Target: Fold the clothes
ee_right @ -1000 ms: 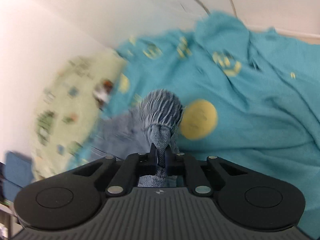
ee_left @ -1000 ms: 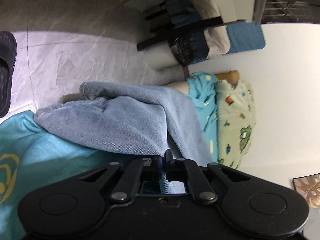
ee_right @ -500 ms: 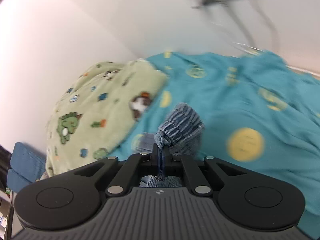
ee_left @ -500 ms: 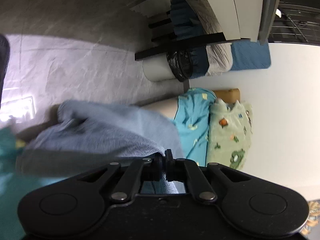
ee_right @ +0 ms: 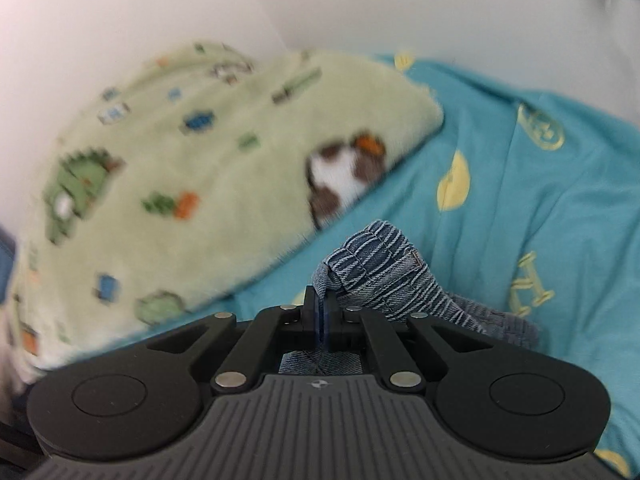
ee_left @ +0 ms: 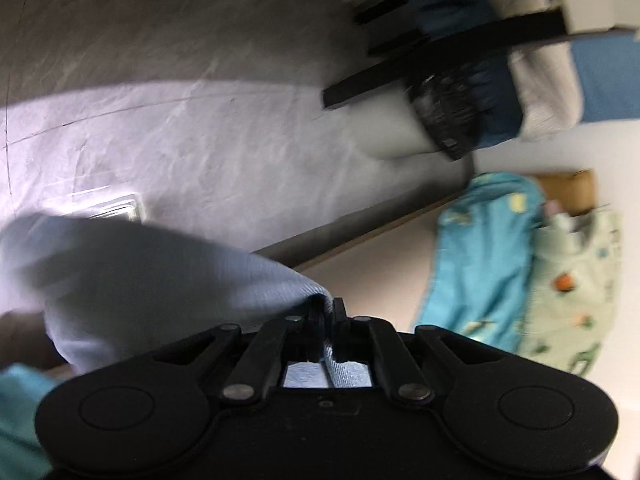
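L wrist view only: grey floor (ee_left: 200,128), dark furniture legs (ee_left: 420,76), bed side edge (ee_left: 360,240). L gripper (ee_left: 328,312) fingers pinched tight on pale denim garment (ee_left: 160,280), cloth hanging off to the left past the bed edge, blurred. R wrist view only: white wall (ee_right: 240,0), green dino blanket (ee_right: 192,168), teal sheet (ee_right: 540,200). R gripper (ee_right: 322,304) clamped on the garment's gathered waistband (ee_right: 380,264), just above the sheet; bare sheet to the right.

The jeans (ee_left: 132,280) are hanging in the air, a pale blue, blurred sheet of denim spreading leftward over the floor (ee_left: 200,128). One edge is being pinched in the left tongs (ee_left: 327,312). The gathered, ribbed waistband (ee_right: 376,264), darker blue with pale stitching, is bunching up from the right tongs (ee_right: 322,304) above the teal bed (ee_right: 540,208).
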